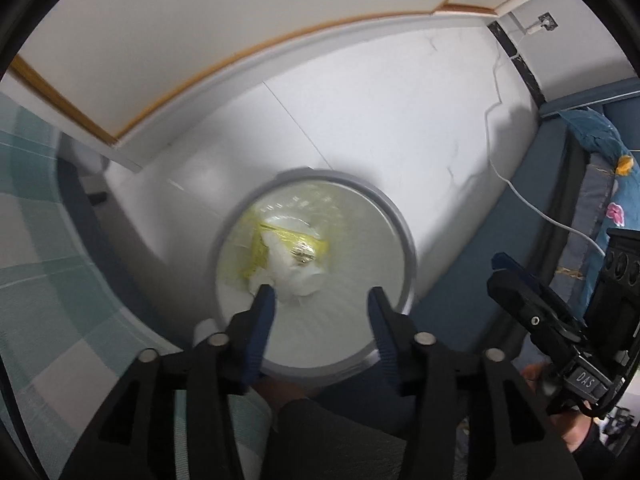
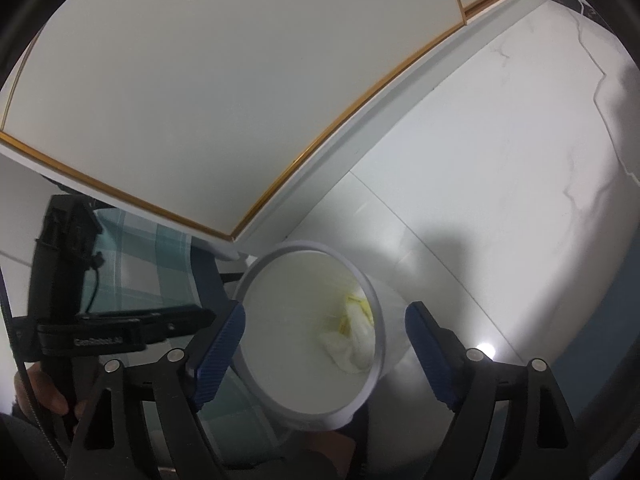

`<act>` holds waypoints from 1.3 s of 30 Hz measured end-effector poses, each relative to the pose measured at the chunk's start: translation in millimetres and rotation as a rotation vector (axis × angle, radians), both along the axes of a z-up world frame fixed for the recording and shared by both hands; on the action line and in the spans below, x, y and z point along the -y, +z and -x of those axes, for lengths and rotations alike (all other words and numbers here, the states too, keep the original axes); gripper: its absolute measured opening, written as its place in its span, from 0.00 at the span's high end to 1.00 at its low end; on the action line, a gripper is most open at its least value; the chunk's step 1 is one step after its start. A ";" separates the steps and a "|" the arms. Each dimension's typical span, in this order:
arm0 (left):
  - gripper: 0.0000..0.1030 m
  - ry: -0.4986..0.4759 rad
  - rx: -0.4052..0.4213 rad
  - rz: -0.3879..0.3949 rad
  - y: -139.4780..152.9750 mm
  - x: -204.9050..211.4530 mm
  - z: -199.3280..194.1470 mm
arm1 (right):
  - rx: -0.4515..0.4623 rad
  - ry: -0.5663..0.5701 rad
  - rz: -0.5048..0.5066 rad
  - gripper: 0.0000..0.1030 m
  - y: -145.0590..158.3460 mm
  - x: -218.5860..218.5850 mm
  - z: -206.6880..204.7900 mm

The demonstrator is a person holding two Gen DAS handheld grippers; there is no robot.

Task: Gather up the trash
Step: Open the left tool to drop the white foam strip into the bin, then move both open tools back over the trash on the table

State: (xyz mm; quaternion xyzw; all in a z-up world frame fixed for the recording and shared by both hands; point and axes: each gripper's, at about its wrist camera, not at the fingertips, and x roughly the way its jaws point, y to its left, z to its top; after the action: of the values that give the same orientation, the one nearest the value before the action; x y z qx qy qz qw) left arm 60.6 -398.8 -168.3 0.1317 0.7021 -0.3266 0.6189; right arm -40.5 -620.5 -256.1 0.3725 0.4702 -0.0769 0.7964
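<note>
Dropping trash into the bin

Left gripper (image 1: 322, 300) is hanging over the bin (image 1: 404, 236) — fingers released, nothing between them — tissue (image 1: 296, 268) lying inside; right gripper (image 2: 326, 322) is spread empty too.

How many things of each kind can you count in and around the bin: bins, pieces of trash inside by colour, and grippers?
Bin: 1
White crumpled tissue: 1 clump
Yellow wrapper: 1
Grippers: 2, left gripper and right gripper, both open over the bin
Total: 5
</note>
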 end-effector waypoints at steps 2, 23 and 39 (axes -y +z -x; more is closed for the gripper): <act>0.47 0.020 0.011 0.024 5.3 -5.5 -3.2 | -0.002 -0.005 0.000 0.18 0.3 0.9 1.3; 0.26 0.120 0.263 0.095 66.9 -41.1 0.9 | 0.065 0.002 0.097 0.15 66.7 -14.5 16.1; 0.26 0.289 0.563 0.245 162.3 -132.0 6.2 | 0.249 0.130 0.251 0.14 175.7 -81.0 -6.6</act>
State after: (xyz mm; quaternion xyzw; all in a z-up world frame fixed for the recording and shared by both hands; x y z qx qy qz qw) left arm 54.4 -266.8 -5.9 0.0404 0.4707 -0.2681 0.8396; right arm -33.9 -539.5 -80.4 0.2455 0.3780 -0.0366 0.8919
